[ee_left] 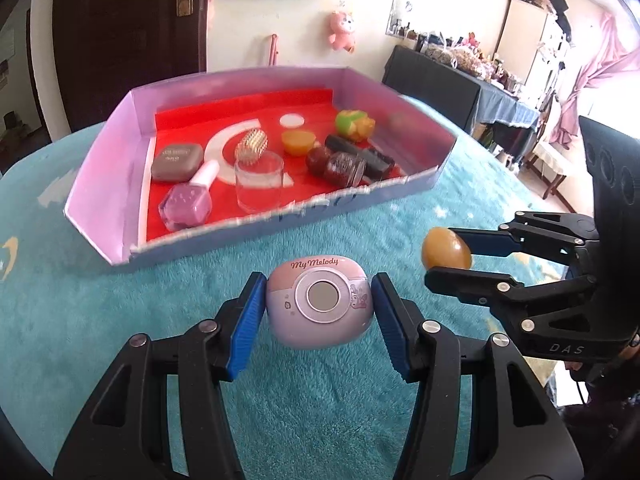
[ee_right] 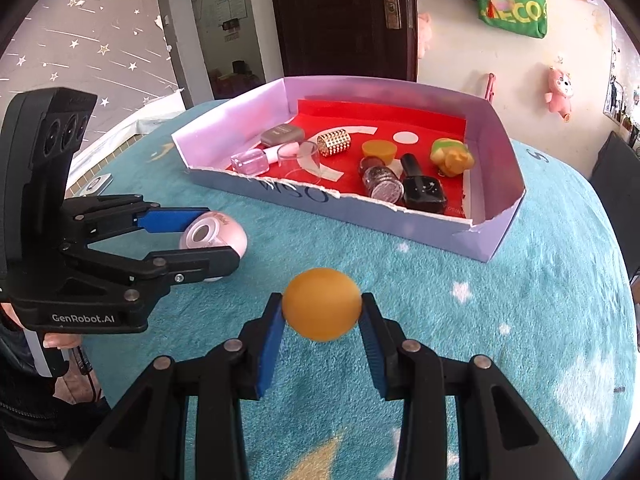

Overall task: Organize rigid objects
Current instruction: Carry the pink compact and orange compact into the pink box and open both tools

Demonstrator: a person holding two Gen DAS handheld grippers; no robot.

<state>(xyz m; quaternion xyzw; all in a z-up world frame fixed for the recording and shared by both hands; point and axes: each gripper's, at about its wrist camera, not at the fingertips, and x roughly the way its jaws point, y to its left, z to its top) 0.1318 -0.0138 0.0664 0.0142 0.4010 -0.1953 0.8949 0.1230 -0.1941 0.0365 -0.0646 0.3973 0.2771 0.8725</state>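
"My Melody" is written in red script across the top of the pink and lilac case (ee_left: 319,307), which the left tongs (ee_left: 320,312) hold clamped between their blue pads, one pad on each side, clear above the teal fleece cover (ee_left: 100,320) of the worktop. The body of the left tongs carries the white lettering "GenRobot.AI", readable in the right wrist view, and the right tongs (ee_right: 322,312) show "DAS" on their housing in the left wrist view. The right tongs are closed to a narrow gap on an amber egg-shaped ball (ee_right: 321,304), pads pressed on both its sides, held in the air just to the right of the left tongs. Ahead of both tongs stands the lilac cardboard box (ee_right: 500,236) with a red lining; its torn front wall bears large upside-down letters, only partly legible. Inside lie a grey tin (ee_left: 176,161) with small unreadable print, a pink nail polish bottle (ee_left: 188,200), a black nail polish bottle (ee_right: 422,190), a clear cup (ee_left: 259,182) and a gold studded roller (ee_right: 334,142). On the far wall hangs a green bag (ee_right: 516,4) showing "MECO".
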